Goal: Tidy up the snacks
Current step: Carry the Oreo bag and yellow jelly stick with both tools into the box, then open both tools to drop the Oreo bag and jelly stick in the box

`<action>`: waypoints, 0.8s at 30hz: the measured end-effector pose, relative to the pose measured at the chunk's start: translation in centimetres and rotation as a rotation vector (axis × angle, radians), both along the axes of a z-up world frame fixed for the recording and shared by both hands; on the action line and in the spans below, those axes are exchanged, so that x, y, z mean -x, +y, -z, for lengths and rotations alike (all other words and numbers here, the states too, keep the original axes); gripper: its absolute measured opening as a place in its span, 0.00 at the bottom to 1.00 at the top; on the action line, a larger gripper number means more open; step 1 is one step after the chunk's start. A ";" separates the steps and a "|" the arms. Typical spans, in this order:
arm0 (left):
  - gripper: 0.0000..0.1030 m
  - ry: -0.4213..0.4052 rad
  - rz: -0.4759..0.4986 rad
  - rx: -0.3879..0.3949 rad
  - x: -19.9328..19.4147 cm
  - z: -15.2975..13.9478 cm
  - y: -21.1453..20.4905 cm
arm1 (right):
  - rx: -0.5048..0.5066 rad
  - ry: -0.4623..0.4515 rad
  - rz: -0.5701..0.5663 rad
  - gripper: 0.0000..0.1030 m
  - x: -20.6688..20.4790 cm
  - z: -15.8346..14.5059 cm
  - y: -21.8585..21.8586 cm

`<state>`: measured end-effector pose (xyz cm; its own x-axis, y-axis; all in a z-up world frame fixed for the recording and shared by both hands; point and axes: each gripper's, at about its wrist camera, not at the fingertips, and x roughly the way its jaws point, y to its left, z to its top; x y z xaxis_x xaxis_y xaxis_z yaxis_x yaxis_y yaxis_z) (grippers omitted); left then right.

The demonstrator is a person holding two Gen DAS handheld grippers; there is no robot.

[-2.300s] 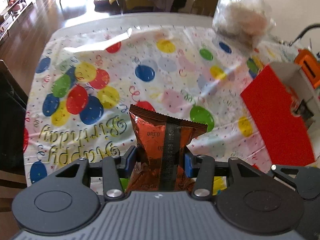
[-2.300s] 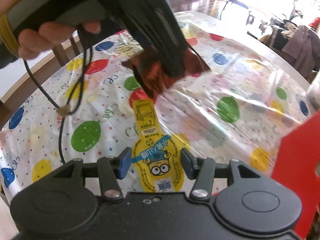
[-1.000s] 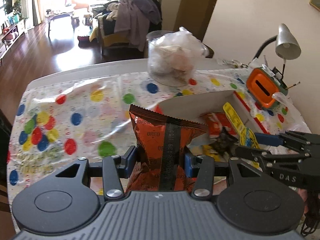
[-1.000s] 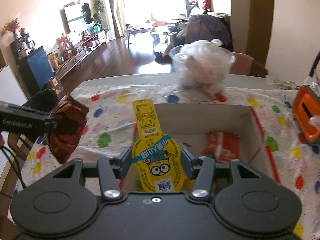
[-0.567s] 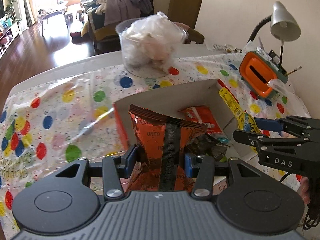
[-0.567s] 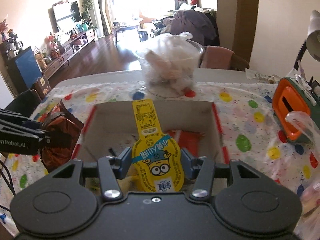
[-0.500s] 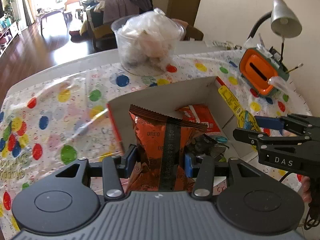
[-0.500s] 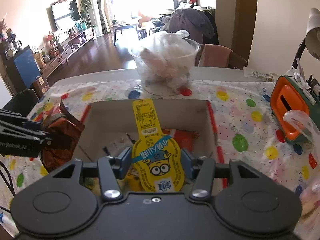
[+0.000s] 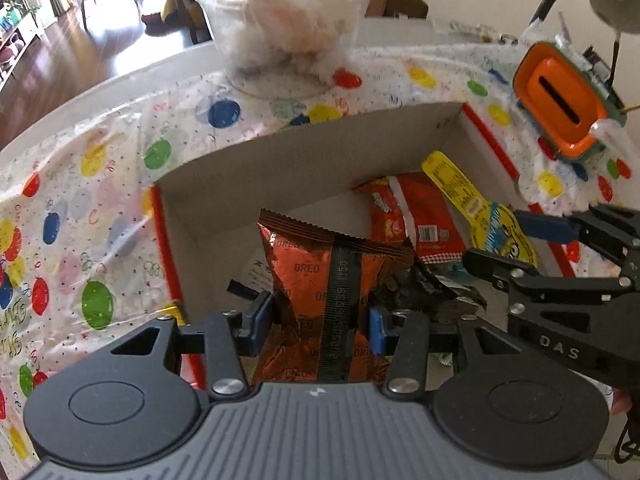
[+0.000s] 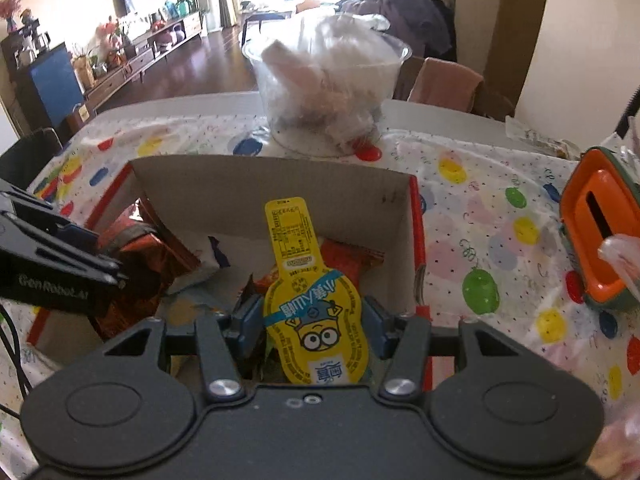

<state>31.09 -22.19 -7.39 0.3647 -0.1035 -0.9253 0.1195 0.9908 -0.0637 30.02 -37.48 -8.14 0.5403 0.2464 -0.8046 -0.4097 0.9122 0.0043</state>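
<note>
**Both packets held over the open box**

In my left gripper (image 9: 318, 322) I have the Oreo packet (image 9: 332, 280), its blue pads pressed against both sides of the foil. The packet's long axis runs straight out along the fingers, the crimped end pointing away from me and down into the cardboard box (image 9: 280, 152). My left hand is tilted steeply downward over the box's near left corner, with the packet hanging above the box floor.

My right gripper (image 10: 312, 326) is clamped on the yellow Minion snack (image 10: 312, 312). Its narrow neck with the printed label points away from me toward the box's far wall, and the wide cartoon end sits between the pads. From the left wrist view, that gripper reaches in from the right side over the box, tilted downward but less steeply.

Inside the box lie a red packet (image 9: 420, 212) and a dark crumpled wrapper (image 9: 432, 292). The box stands on the balloon tablecloth (image 9: 100, 184), with a clear plastic tub (image 10: 328, 92) just behind it and an orange holder (image 10: 600, 240) off to the right.
</note>
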 end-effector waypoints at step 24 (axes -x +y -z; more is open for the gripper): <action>0.45 0.112 -0.016 -0.053 -3.1 3.8 -0.8 | 0.068 0.092 -0.086 0.51 -2.2 2.9 1.4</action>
